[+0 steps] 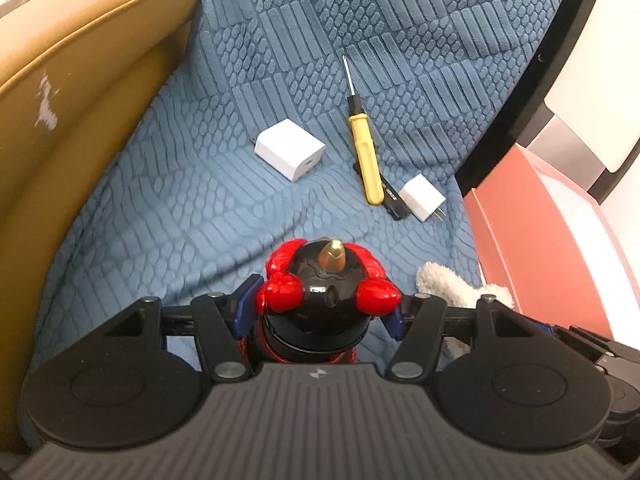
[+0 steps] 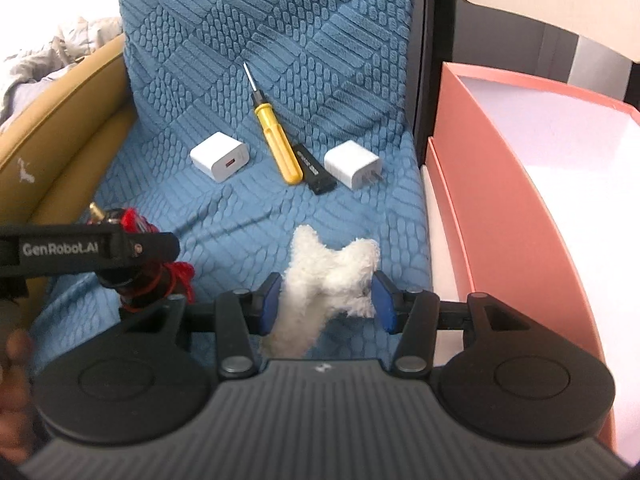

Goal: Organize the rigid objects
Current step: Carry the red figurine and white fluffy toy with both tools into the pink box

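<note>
Left claw: your left claw (image 1: 326, 312) has its blue pads closed around a black and red figurine (image 1: 326, 292) with a gold tip, gripping it at the body below the red knobs.
Right claw: your right claw (image 2: 326, 304) straddles a white fluffy toy (image 2: 328, 280); the pads sit just beside the fleece, and you cannot tell from here whether they are pinching it or just bracketing it.
Things left to sort: a large white charger (image 2: 220, 157), a yellow screwdriver (image 2: 276, 146), a black stick (image 2: 314, 172) lying partly under the screwdriver handle, and a small white plug (image 2: 352, 163) all lie near each other on the blue blanket (image 2: 280, 40).
Where they likely go: the pink box (image 2: 512, 208) stands open just to your right, its white inside bare as far as can be seen.
Risk, slip: the figurine is glossy and rounded, so it may twist or drop out if you swing it fast.
Risk, soft item: the fleece toy is not rigid; it may not belong in the box, and fluff compresses, so a grip on it could be weak.
Risk, collision: your two claws are close together; crossing toward the box could knock them against each other.
Risk, snag: lifting the screwdriver may drag the black stick.
Surface: a quilted blanket, soft and uneven, over a seat with a tan leather armrest (image 1: 80, 80).
Room: pale furniture and crumpled bedding at the edges.
</note>
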The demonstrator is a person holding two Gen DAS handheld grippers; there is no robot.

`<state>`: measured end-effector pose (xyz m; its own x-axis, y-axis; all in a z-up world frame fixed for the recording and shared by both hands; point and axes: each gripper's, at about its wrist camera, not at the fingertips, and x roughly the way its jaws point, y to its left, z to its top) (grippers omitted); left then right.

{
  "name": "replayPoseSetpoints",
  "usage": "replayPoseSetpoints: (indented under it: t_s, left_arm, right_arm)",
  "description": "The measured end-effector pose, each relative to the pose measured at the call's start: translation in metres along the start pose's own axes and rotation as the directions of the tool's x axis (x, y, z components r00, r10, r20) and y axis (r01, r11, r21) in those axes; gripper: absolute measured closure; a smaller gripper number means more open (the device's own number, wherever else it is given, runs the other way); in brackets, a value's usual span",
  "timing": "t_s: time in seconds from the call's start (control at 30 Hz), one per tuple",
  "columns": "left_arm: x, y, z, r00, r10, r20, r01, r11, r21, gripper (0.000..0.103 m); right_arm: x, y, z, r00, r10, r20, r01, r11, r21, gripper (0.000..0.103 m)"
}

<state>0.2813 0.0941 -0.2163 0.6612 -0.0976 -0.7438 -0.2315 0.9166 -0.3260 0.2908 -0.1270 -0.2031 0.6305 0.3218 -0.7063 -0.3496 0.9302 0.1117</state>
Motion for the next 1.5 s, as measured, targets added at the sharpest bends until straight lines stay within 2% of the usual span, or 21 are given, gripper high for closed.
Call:
replayPoseSetpoints:
  t_s: [0.27,0.63,0.9,1.13,1.5]
  left_arm:
    - [-0.029,-0.023,0.010,0.999,-0.032,-0.018,0.032,0.999,-0.017,0.037]
    - [-0.095,-0.058,0.013,0.996,-0.091,-0.013,0.091,0.996,0.007,0.037]
    - [-0.133,-0.081,0.013,0.995,-0.103,-0.012,0.104,0.995,0.015,0.037]
    - [-0.159,-0.109,0.005,0.993,-0.117,-0.012,0.118,0.991,0.060,0.037]
    - [-0.196,-0.168,-0.012,0.990,-0.139,0.023,0.136,0.984,0.111,0.037]
  right_arm:
    - [-0.031,-0.001,0.011,1.000,0.000,0.004,0.000,1.000,0.013,0.052]
    - [-0.106,-0.007,0.031,0.998,-0.012,0.057,0.010,0.999,0.033,0.052]
    - [-0.159,-0.013,0.031,0.996,-0.026,0.087,0.023,0.999,0.034,0.052]
    - [-0.197,-0.028,0.027,0.992,-0.035,0.119,0.030,0.999,0.046,0.052]
    - [-0.255,-0.061,0.015,0.984,-0.051,0.169,0.041,0.997,0.061,0.052]
